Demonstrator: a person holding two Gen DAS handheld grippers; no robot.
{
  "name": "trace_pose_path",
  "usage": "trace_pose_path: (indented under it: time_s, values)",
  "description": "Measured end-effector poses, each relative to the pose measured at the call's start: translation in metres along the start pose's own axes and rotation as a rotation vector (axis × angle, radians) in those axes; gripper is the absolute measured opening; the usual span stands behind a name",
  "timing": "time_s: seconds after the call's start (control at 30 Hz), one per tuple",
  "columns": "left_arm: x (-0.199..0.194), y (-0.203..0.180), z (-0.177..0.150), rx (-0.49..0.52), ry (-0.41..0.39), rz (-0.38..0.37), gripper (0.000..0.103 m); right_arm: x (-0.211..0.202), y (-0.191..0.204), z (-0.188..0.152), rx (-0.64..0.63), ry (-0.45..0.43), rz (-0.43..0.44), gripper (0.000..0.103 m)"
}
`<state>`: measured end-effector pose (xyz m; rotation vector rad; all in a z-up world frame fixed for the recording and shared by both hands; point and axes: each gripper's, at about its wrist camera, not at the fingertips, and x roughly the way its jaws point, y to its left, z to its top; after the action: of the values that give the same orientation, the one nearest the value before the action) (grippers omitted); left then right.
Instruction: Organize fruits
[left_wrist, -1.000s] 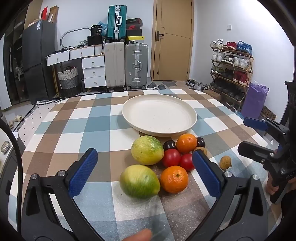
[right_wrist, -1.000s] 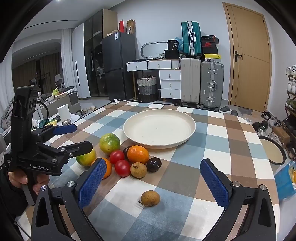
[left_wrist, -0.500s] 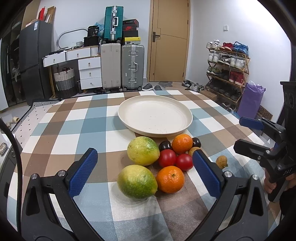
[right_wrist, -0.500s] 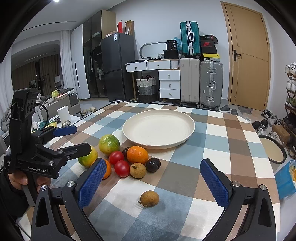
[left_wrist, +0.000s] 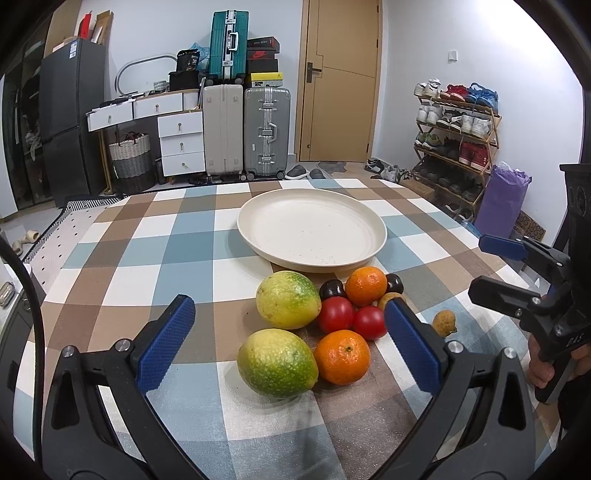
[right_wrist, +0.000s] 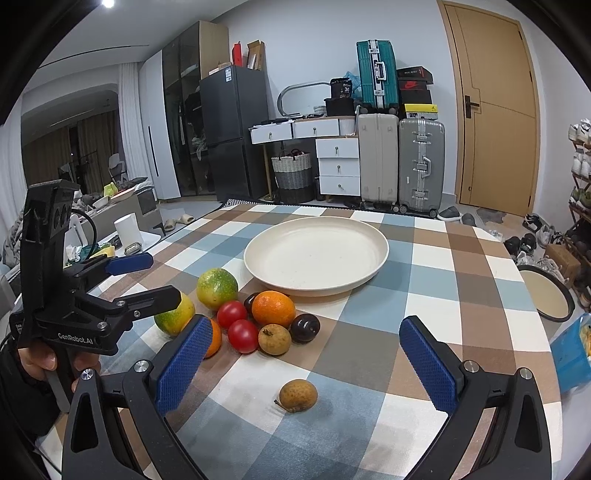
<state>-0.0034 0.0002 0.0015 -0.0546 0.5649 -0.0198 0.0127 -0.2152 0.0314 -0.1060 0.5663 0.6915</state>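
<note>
Left wrist view: the left gripper (left_wrist: 288, 339) is held wide open above the checked tablecloth (left_wrist: 147, 266), nothing between its blue pads (left_wrist: 166, 343); the near green-yellow citrus (left_wrist: 277, 363) lies framed between them, touching an orange (left_wrist: 341, 356). In the right wrist view the right gripper (right_wrist: 301, 363) is likewise spread wide and empty, with a lone small brown fruit (right_wrist: 298, 396) lying between its pads, apart from the rest.

Beyond the fingers the remaining fruit is clustered just in front of the cream plate (left_wrist: 258, 210): a second green-yellow citrus (left_wrist: 288, 300), two red tomatoes (left_wrist: 351, 317), a second orange (left_wrist: 365, 286), two dark plums (right_wrist: 304, 328) and another brown fruit (right_wrist: 274, 339). The plate holds nothing, so the sorting is judged barely begun.

The citrus is judged firm and fairly heavy, with a pebbled rind that should grip well; it is best taken across its widest middle. The tomatoes and plums are judged smooth, soft and easily bruised, so light pressure is called for. The small brown fruit is judged light, with a thin shell that could be crushed, and likely to roll; it should be pinched at its centre.
</note>
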Motion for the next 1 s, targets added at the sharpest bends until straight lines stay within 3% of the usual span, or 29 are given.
trace_pose_path:
  time_s: [1.0]
  values:
    - [0.0044,-0.0014,-0.0010,0.007,0.017,-0.002,0.102,-0.0026,-0.0024,0.0005,0.008,0.001,-0.010,0.103]
